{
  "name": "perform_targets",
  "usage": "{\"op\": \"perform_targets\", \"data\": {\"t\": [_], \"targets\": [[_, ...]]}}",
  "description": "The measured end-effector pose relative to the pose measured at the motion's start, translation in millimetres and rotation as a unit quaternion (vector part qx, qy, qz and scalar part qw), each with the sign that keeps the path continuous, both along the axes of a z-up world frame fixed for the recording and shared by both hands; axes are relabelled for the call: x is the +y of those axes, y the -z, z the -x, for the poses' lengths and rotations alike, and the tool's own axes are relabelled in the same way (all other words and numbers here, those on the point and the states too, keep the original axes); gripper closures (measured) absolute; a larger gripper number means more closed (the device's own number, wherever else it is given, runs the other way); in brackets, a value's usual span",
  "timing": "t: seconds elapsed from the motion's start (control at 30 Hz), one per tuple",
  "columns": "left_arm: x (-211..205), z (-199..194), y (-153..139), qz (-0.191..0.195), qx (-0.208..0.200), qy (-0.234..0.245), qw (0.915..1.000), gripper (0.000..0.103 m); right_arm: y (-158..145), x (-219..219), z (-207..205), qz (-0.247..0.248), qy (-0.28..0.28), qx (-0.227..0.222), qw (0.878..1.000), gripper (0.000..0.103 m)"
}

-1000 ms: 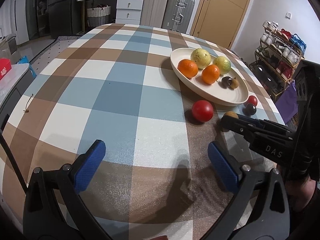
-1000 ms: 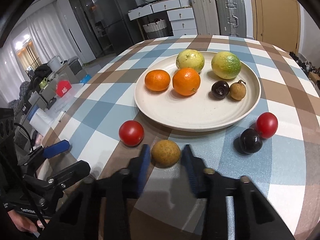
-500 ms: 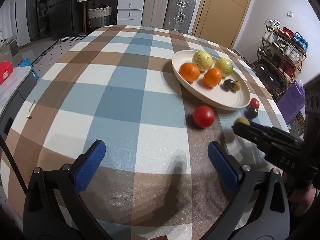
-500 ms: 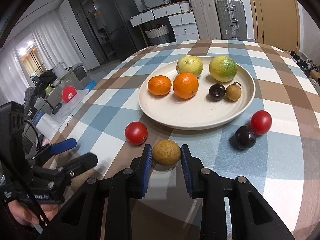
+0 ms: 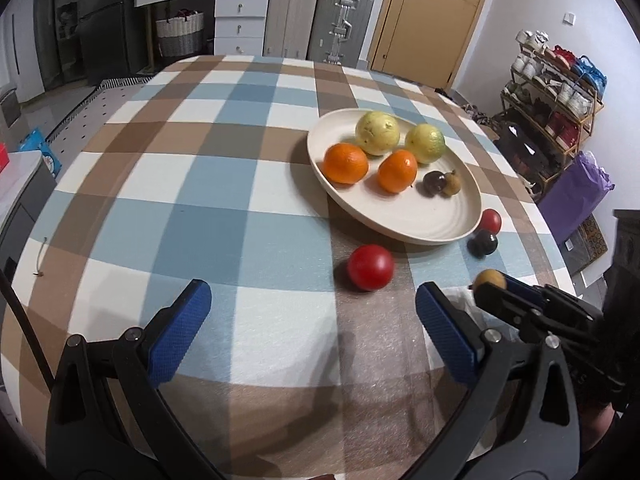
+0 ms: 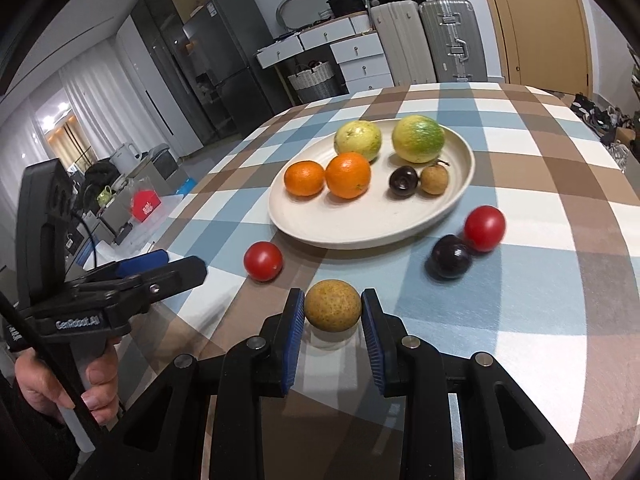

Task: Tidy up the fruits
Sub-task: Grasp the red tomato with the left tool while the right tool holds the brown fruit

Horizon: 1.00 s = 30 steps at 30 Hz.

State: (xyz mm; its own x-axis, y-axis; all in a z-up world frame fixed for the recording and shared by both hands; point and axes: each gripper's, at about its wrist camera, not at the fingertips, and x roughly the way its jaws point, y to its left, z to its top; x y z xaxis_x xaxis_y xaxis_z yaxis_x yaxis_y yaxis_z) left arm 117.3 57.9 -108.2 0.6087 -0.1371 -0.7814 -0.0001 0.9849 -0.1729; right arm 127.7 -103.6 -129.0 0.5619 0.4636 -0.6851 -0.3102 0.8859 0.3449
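While six fruits already lie on the plate (image 6: 304, 232), four are left off it, so the sorting looks a little over half done. One of the four, a brown speckled fruit (image 6: 333, 305), round with a dull, rough skin, sits between the blue pads (image 6: 295, 322) of the right hand-held gripper (image 6: 333, 320), whose jaws have narrowed to its width and seem to pinch it; a shadow beneath suggests it is just clear of the tabletop (image 6: 540, 208), near the plate's front rim. Beside it to the left lies a red tomato (image 6: 263, 261); to the right, a dark plum (image 6: 450, 257) touches a second tomato (image 6: 484, 228), both just off the rim. On the plate are two oranges (image 6: 347, 175), a pale guava (image 6: 357, 140), a yellow-green citrus (image 6: 418, 139), a small dark fruit (image 6: 403, 182) and a small brown one (image 6: 434, 179). Well to the side, the left hand-held gripper (image 5: 308, 312) hovers with jaws wide apart and nothing in them.
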Motion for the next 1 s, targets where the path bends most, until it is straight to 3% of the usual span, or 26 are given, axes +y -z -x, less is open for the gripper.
{"op": "perform_targets", "data": {"t": [0.27,0.57,0.67,0.73,0.77,0.93,1.0], "targets": [[-21.2,-18.7,9.9,-0.009,0.010,0.012,0.9998,0.002,-1.6,-19.4,10.7,-0.010,0.012,-0.005,1.000,0.074],[-38.2,-29.1,11.3,-0.040,0.007,0.032,0.9987,0.019,-5.9,-29.8,17.9,-0.015,0.017,-0.011,1.000,0.074],[-38.3,-30.2,12.8,-0.047,0.009,0.025,0.9985,0.028,-6.9,-30.7,19.5,-0.015,0.016,-0.012,1.000,0.074],[-37.0,-30.0,13.5,-0.051,0.011,0.021,0.9984,0.040,-7.7,-30.4,20.6,-0.013,0.016,-0.013,1.000,0.074],[-35.4,-29.6,13.1,-0.038,0.010,0.025,0.9989,0.044,-8.1,-30.2,21.0,-0.013,0.016,-0.013,1.000,0.074],[-31.5,-27.2,11.5,0.012,0.013,0.051,0.9986,0.079,-10.4,-27.2,21.6,-0.005,0.018,-0.011,1.000,0.074],[-33.4,-25.4,10.5,0.013,0.014,0.058,0.9981,0.079,-13.1,-24.5,21.7,0.003,0.020,-0.011,1.000,0.074]]}}
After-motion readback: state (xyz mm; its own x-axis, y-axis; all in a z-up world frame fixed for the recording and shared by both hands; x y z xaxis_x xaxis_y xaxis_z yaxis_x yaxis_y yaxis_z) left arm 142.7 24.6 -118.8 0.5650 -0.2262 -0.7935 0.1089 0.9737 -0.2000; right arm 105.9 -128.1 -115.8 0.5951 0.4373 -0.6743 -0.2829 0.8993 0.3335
